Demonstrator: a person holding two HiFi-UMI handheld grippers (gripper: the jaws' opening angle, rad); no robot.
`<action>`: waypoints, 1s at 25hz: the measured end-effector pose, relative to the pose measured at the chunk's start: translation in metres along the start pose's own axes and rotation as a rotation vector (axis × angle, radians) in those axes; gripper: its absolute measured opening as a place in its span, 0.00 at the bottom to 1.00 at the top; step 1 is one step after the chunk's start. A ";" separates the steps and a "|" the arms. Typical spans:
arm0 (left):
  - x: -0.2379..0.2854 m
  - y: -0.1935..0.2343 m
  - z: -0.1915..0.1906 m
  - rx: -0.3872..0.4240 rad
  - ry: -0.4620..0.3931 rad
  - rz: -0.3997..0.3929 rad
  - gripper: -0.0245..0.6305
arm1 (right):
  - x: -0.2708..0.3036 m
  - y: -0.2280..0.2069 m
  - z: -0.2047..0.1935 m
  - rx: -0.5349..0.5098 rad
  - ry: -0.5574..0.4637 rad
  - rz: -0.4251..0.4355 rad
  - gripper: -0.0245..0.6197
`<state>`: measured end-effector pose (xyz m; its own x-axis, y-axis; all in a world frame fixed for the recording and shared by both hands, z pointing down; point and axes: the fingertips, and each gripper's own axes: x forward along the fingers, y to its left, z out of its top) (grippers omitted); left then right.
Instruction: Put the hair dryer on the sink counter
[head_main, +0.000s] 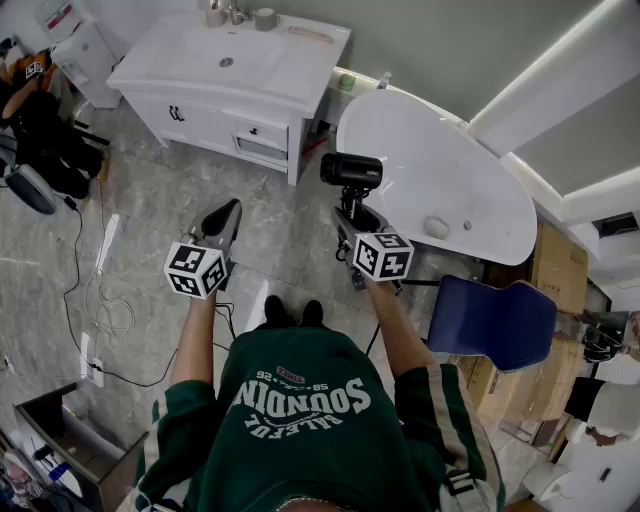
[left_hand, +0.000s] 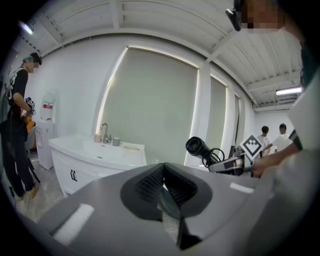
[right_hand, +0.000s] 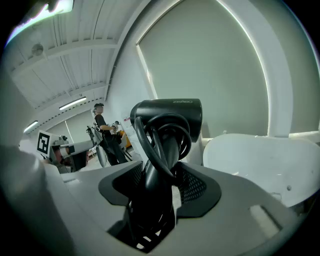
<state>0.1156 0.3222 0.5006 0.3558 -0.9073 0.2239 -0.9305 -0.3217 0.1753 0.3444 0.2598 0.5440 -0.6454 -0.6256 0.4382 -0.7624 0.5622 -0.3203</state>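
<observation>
The sink counter (head_main: 262, 75) stands far left; your right gripper (right_hand: 161, 176) pinches the hair dryer (right_hand: 170, 116), and your left gripper (left_hand: 163, 186) is pressed together.

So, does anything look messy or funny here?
Only small things. The hair dryer in the right gripper has its cord looped round its own handle instead of hanging free. On the floor at the left, a white cable lies in loose loops. Nothing looks spilled or broken.
</observation>
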 end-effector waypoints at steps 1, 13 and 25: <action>-0.001 0.002 0.000 -0.002 0.000 0.002 0.11 | 0.002 0.000 0.000 0.007 -0.004 -0.003 0.36; 0.001 0.036 0.004 -0.008 -0.012 0.007 0.11 | 0.031 0.009 0.009 0.014 0.002 -0.025 0.36; -0.025 0.087 0.002 -0.010 -0.021 0.019 0.11 | 0.067 0.050 0.011 0.031 -0.012 -0.025 0.36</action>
<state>0.0253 0.3161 0.5082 0.3361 -0.9188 0.2070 -0.9361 -0.3018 0.1805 0.2628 0.2399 0.5486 -0.6269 -0.6457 0.4361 -0.7790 0.5299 -0.3353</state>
